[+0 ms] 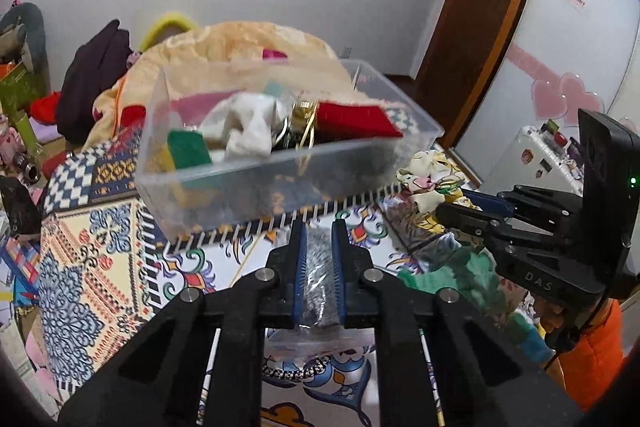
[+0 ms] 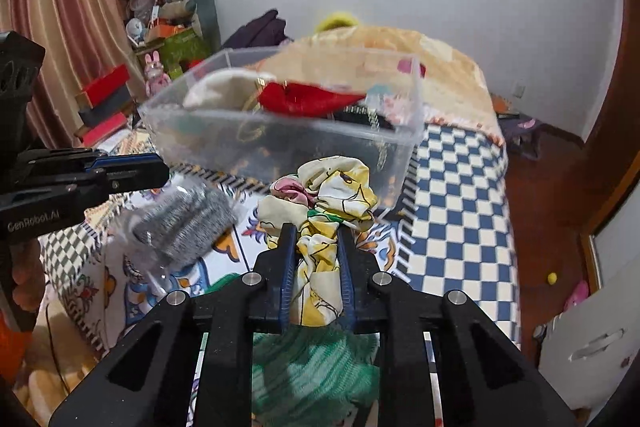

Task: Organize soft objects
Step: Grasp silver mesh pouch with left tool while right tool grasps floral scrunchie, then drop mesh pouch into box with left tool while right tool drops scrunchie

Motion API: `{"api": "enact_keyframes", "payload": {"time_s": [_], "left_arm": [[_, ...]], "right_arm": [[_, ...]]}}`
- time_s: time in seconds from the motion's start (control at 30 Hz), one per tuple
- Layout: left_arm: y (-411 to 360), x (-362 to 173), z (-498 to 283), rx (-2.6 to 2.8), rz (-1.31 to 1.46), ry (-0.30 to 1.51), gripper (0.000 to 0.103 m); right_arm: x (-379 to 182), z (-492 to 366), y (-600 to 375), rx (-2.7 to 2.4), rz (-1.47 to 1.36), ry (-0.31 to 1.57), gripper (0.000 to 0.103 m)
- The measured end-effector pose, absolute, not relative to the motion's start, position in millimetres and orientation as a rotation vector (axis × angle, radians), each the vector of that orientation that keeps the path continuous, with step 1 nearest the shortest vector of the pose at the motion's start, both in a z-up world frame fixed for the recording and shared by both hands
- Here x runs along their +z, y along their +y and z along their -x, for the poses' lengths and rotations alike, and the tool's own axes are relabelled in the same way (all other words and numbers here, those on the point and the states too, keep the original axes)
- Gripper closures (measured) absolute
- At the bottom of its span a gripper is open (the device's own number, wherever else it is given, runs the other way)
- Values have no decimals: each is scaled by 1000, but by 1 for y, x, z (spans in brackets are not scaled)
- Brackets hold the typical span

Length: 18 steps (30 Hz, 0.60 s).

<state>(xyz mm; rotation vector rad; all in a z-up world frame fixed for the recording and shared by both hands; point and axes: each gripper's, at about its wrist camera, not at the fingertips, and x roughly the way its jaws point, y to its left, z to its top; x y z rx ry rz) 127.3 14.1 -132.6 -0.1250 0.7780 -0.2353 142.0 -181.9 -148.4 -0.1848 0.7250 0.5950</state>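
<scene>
A clear plastic box (image 1: pixel 280 171) (image 2: pixel 280 143) stands on the patterned bed cover and holds a red cloth (image 1: pixel 356 121), a white cloth (image 1: pixel 248 125) and a green sponge (image 1: pixel 188 149). My left gripper (image 1: pixel 319 227) is shut on a grey steel-wool scrubber in a clear bag (image 1: pixel 318 267) (image 2: pixel 184 223), held just short of the box. My right gripper (image 2: pixel 318 231) is shut on a yellow-and-white printed cloth (image 2: pixel 324 211) (image 1: pixel 432 183), close in front of the box's near wall. A green knitted item (image 2: pixel 312 375) (image 1: pixel 460 275) lies below it.
The bed has a patterned cover (image 1: pixel 100 259) and a blue-white checked sheet (image 2: pixel 460 227). A peach blanket (image 1: pixel 248 43) is heaped behind the box. Dark clothes (image 1: pixel 100 75) and cluttered shelves (image 2: pixel 160 39) stand at the back left. A wooden door (image 1: pixel 480 7) is on the right.
</scene>
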Motion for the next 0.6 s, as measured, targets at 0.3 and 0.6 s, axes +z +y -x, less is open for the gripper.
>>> {"api": "enact_keyframes", "payload": {"time_s": [0.3,0.6], "left_arm": [[1,-150,-136,-215,89,837,45],[-12,-189,-154,-235,76,930,68]], "right_arm": [[-121,-129,-190,593,157,638,85],[-115,-128,-197,583,133,613,85]]}}
